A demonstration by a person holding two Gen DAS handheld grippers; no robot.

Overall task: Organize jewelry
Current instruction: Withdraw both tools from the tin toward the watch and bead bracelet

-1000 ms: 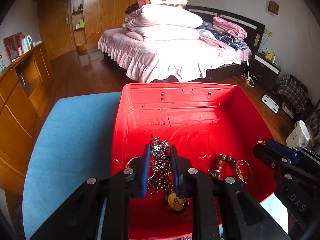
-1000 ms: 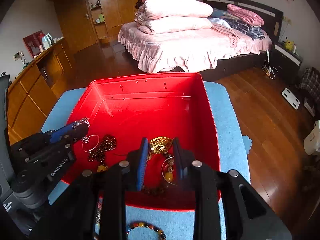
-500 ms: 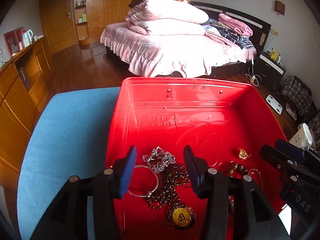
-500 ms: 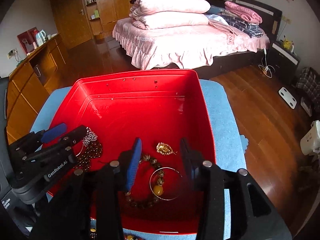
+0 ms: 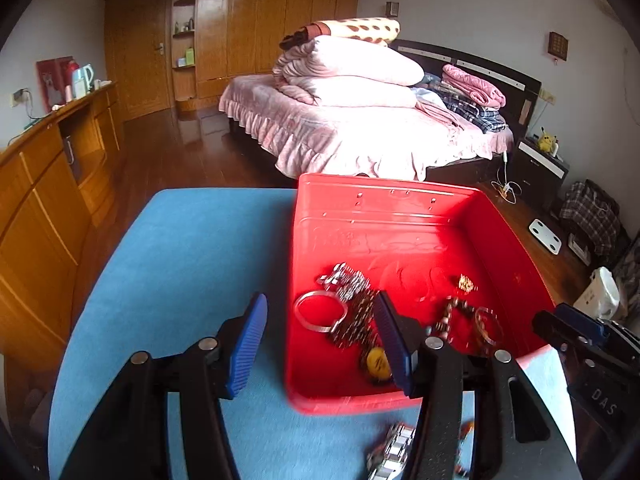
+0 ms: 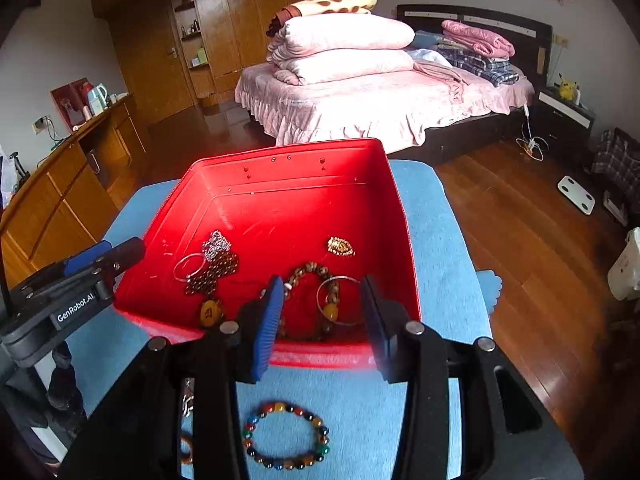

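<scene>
The jewelry lies in the near half of a red tray. Toward the tray's left side a thin silver bangle touches a sparkly silver piece and a dark bead necklace that ends in a round yellow pendant by the near wall. Near the middle lies a small gold ornament, apart from the rest. Closer to the near edge a brown bead bracelet overlaps a second thin bangle.

The left gripper hangs over the tray's near left corner, jaws wide and holding nothing; one blue pad is over the cloth, the other over the necklace. The right gripper is at the tray's near edge, also spread wide and empty, framing the brown bracelet.

The tray sits on a blue cloth surface. On the cloth, in front of the tray's near edge, lies a bracelet of many-coloured beads, and the left wrist view shows a blurred metal watch band there too.

Beyond the surface is a bedroom with a dark wooden floor, a bed with a pink cover and stacked pink quilts, wooden wardrobes along the far wall, and a long wooden cabinet on the left.
</scene>
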